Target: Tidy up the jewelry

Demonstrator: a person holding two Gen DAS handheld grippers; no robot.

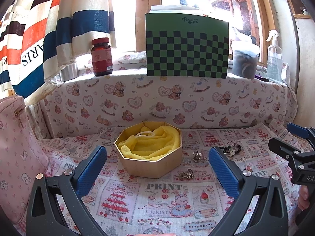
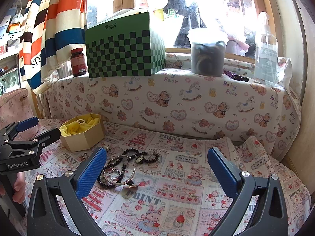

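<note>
Both tongs gaped wide and empty: left tongs (image 1: pixel 157 169) faced the gold box (image 1: pixel 150 153), right tongs (image 2: pixel 157 169) hovered over the beaded bracelet (image 2: pixel 126 165) at ten o'clock, light, limp, slippery; the rigid bangle (image 2: pixel 120 174) looked the better pinch.

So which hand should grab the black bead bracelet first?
Probably the right. The right hand-held gripper is open, with the black bead bracelet lying just ahead by its left finger. The left hand-held gripper, also open, faces the octagonal box, bracelet off to its side.
</note>
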